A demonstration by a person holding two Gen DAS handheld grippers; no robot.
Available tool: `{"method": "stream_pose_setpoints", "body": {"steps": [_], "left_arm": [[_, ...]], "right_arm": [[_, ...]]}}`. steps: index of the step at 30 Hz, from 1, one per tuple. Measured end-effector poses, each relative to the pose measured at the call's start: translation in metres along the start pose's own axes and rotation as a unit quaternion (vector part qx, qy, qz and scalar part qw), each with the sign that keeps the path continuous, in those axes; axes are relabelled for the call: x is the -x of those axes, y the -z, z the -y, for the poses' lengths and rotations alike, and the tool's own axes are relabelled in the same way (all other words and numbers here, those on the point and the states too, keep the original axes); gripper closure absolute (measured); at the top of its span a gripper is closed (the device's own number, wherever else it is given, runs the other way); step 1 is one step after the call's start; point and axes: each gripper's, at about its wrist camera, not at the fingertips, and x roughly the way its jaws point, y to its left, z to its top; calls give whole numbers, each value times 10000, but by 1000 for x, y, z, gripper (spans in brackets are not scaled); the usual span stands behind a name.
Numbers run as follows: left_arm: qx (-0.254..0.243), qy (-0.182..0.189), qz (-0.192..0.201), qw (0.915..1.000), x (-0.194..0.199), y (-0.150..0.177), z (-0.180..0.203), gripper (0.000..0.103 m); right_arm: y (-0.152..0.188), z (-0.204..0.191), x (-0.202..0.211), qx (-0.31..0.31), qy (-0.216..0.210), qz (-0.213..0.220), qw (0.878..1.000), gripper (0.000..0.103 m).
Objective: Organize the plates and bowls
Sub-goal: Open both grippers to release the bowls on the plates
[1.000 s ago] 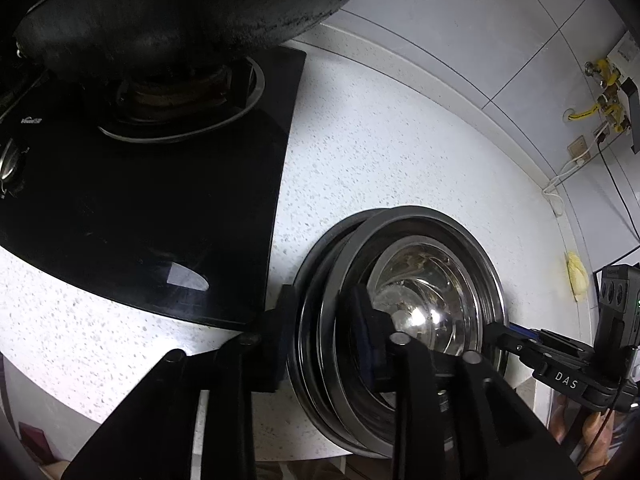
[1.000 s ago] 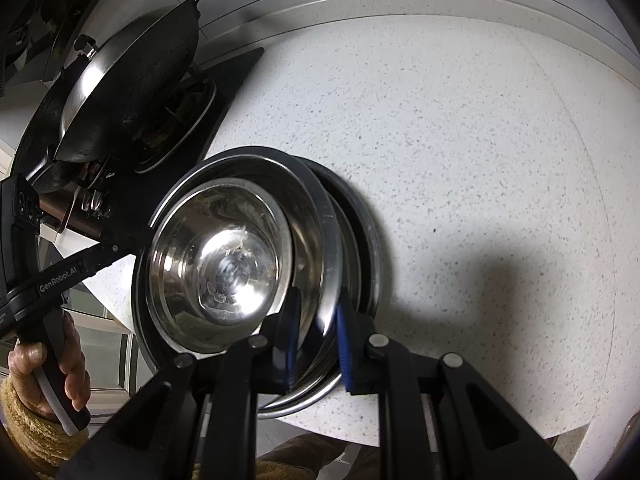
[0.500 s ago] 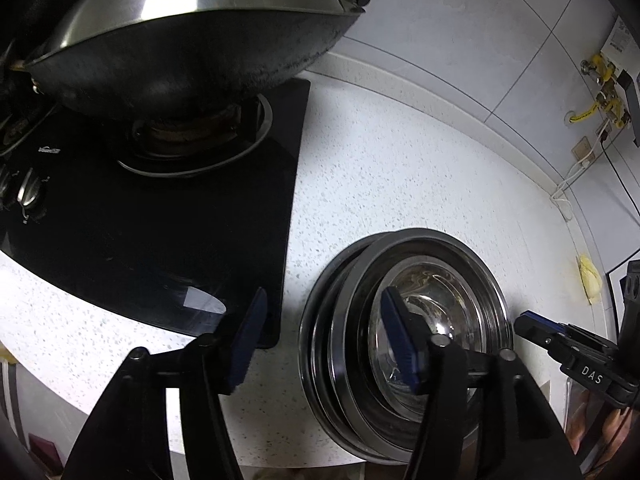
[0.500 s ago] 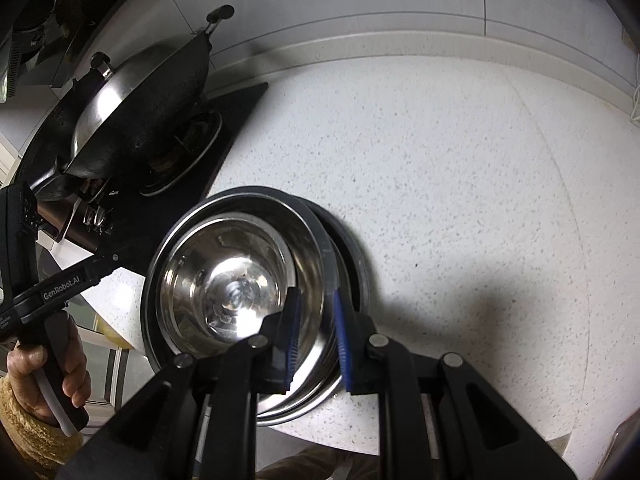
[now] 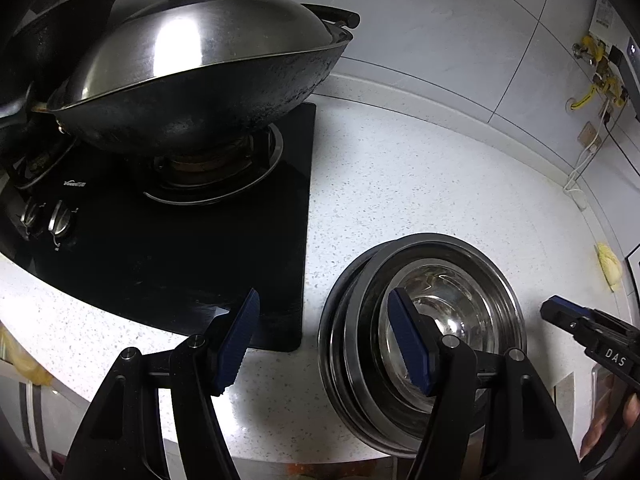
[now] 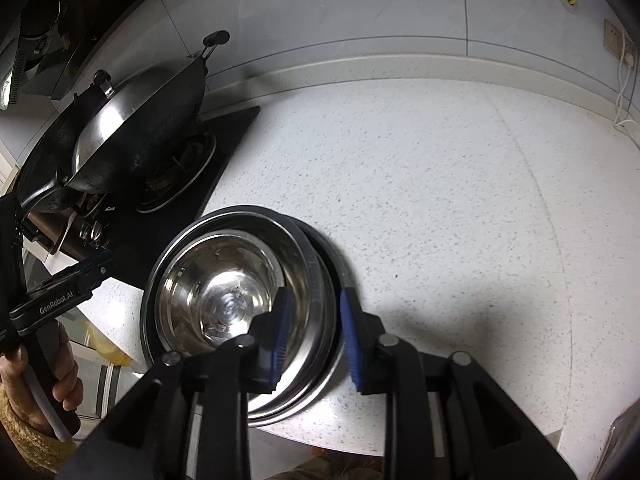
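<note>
Bright overhead light glares off the wok lid (image 5: pixel 192 52) at eleven o'clock and the steel bowl (image 6: pixel 224 300); fisheye edges bend and darken; tongs' shadow darkens the bench (image 6: pixel 440 208).

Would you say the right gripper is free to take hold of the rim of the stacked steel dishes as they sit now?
Probably yes: the right gripper, jaws just opening, hangs over the stack rim, nothing between; the left gripper stands open.

Both wrist views angled down, sharing stacked dishes (image 5: pixel 424 320).
</note>
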Motion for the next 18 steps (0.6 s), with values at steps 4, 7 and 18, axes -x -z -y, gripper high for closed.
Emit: {"method": "stream_pose_setpoints", "body": {"steps": [4,7,18], "left_arm": [[27,-47,4,10000,4,1,1,43],[84,-94,9,9999,5,2,-1,43],[-15,-227,220,9995,12,5,3,14]], "right_arm": [[2,6,8,-79,118,152,9998,71],[3,12,14,-130,215,296,9992,58],[13,28,31,-345,581,644,9956,36]]}}
